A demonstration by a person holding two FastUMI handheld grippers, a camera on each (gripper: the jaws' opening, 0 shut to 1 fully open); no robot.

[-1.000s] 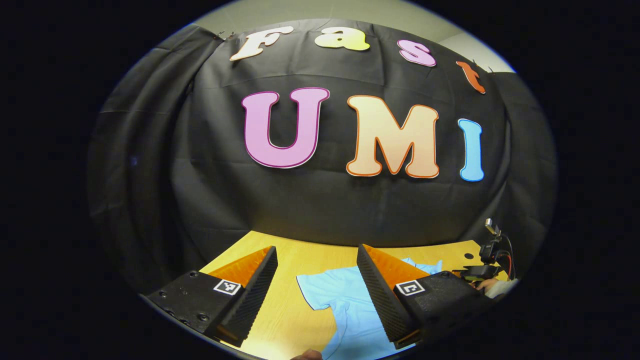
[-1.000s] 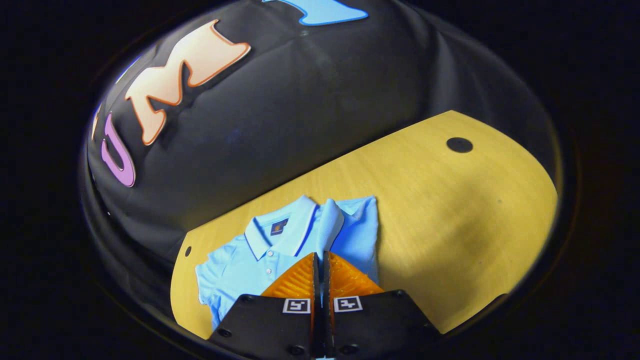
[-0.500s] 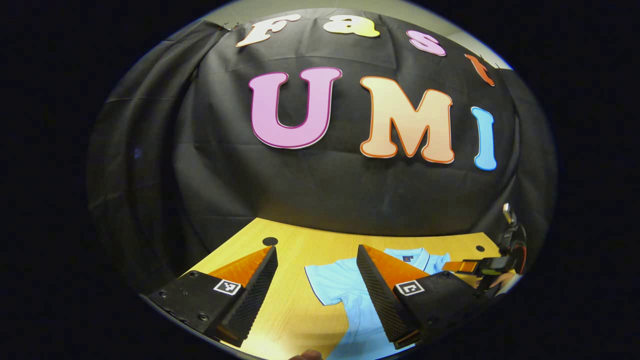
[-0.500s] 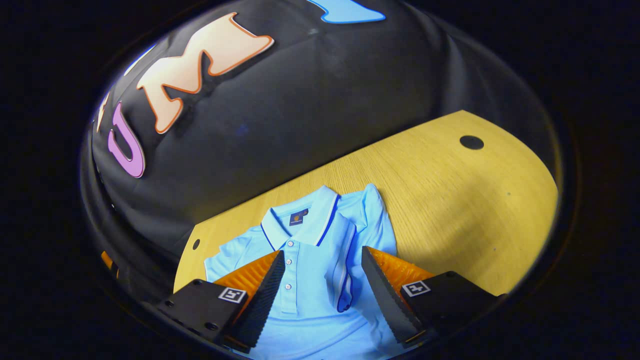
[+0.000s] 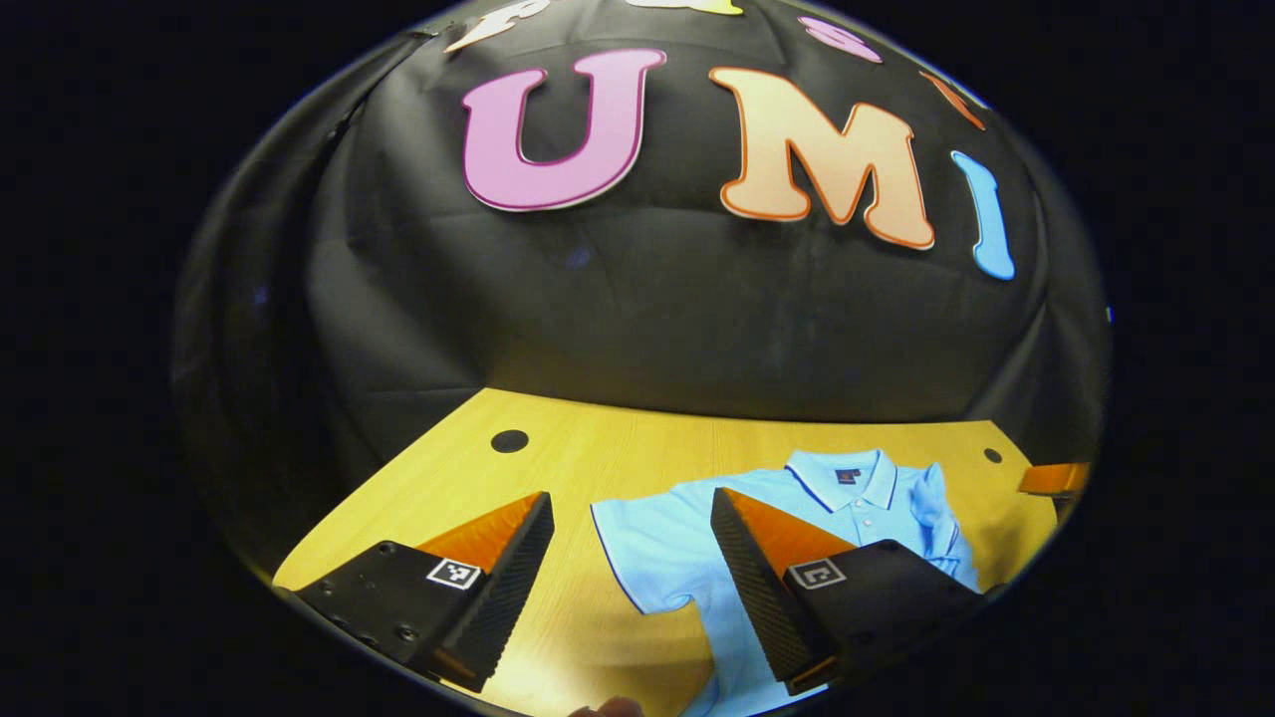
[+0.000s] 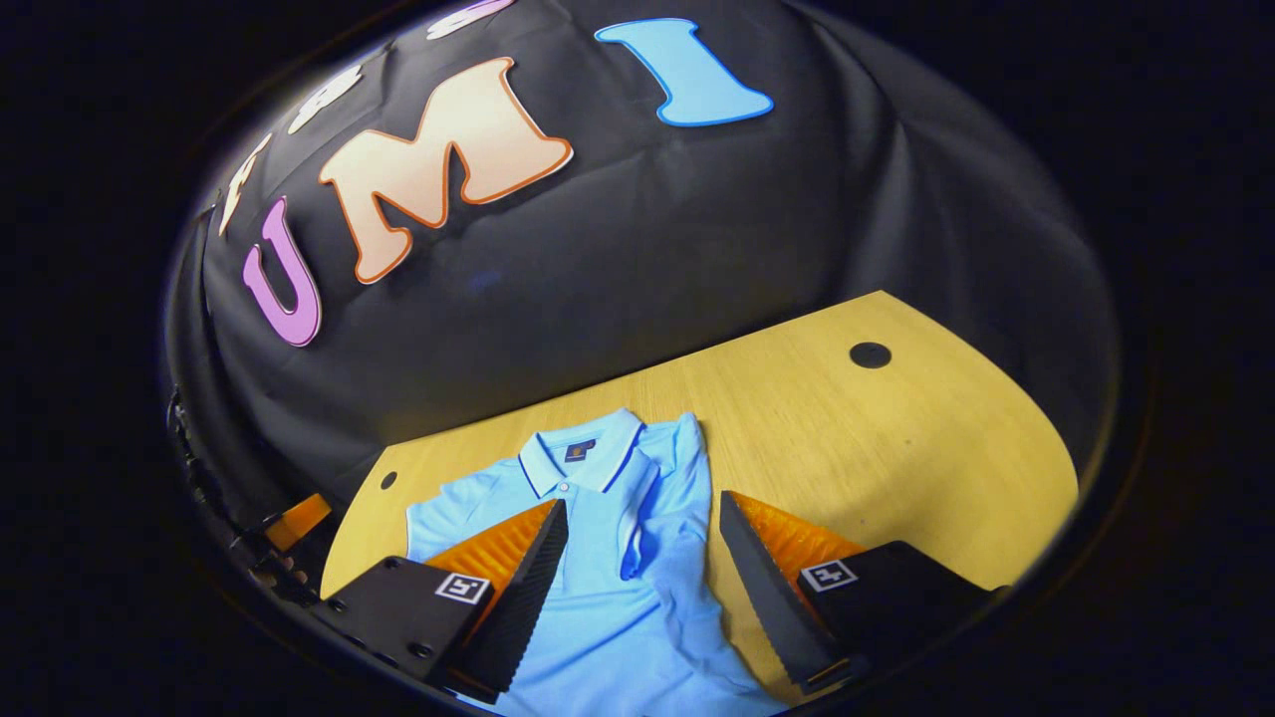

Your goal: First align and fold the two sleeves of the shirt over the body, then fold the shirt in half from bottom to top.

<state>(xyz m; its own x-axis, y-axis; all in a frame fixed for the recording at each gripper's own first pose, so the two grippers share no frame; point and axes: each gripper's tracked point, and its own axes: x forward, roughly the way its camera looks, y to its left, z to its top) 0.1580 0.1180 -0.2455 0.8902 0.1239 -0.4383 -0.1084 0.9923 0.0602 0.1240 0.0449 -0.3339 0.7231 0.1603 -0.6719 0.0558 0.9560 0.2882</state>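
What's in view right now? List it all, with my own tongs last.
polo shirt: one, light blue with dark collar trim, lying flat on the table; one sleeve folded over the body, the other sleeve spread out.
table: one, yellowish wood, in front of the booth's black cloth wall.
table holes: two round dark ones, near the far corners.
person's hand: part of it, at the left edge of the right gripper view, behind the other tongs.
left tongs: open, over the spread sleeve.
right tongs: open, over the shirt body.

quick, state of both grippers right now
Left gripper: open, holding nothing, above the shirt.
Right gripper: open, holding nothing.
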